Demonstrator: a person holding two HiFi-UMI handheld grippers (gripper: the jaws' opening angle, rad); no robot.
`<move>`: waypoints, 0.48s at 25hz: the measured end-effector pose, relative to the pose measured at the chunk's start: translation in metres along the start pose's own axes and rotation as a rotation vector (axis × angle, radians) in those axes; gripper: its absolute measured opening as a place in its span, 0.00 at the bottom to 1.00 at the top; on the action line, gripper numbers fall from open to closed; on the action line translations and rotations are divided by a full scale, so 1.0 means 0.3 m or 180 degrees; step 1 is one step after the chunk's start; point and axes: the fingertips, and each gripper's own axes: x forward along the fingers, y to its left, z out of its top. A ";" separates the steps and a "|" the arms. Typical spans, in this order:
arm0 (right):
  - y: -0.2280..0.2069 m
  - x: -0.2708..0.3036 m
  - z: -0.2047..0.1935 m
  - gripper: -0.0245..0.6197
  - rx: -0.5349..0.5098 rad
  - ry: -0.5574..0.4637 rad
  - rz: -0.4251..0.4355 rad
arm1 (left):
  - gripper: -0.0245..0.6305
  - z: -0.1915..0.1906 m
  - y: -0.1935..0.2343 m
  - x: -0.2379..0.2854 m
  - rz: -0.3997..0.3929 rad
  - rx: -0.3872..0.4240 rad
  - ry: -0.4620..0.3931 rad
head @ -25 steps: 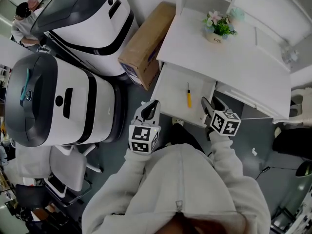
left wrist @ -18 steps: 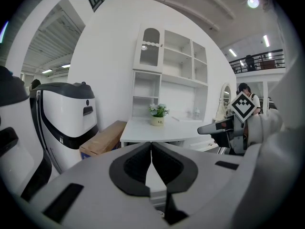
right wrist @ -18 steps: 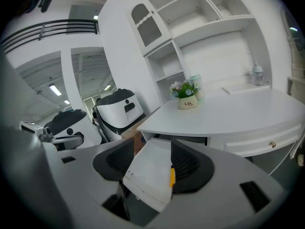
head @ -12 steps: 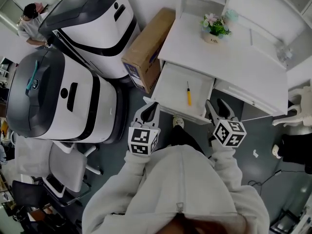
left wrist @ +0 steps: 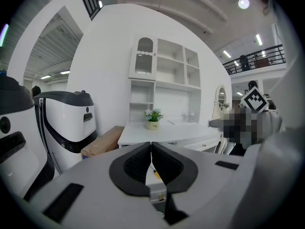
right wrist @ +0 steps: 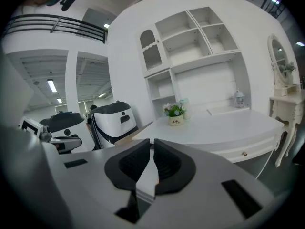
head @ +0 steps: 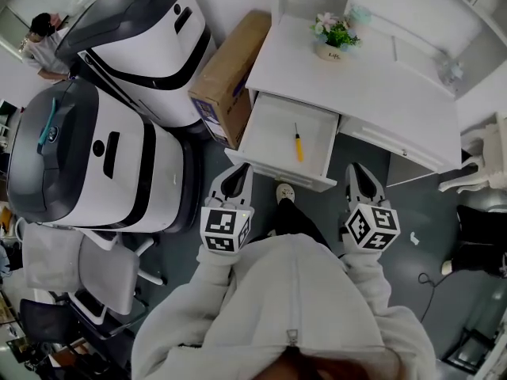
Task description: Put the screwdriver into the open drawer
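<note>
The screwdriver lies in the drawer (flowerpot behind, on desk).

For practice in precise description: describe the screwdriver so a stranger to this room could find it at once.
Find the white desk; at its front one drawer stands pulled open. The screwdriver lies alone on the drawer's white floor, and its thin shaft and yellow handle are the only colour there.

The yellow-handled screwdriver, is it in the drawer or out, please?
In: the yellow-handled screwdriver lies inside the open white drawer.
</note>
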 end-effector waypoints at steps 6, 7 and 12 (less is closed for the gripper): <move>0.011 -0.041 -0.025 0.09 -0.0043 0.0026 0.0047 | 0.07 0.001 -0.018 -0.010 -0.0053 -0.0018 -0.0026; 0.010 -0.047 -0.025 0.09 -0.0044 0.0024 0.0049 | 0.07 0.003 -0.023 -0.010 -0.0057 -0.0023 -0.0031; 0.002 -0.060 -0.033 0.09 -0.0023 0.0030 0.0036 | 0.07 0.003 -0.035 -0.017 -0.0067 -0.0018 -0.0037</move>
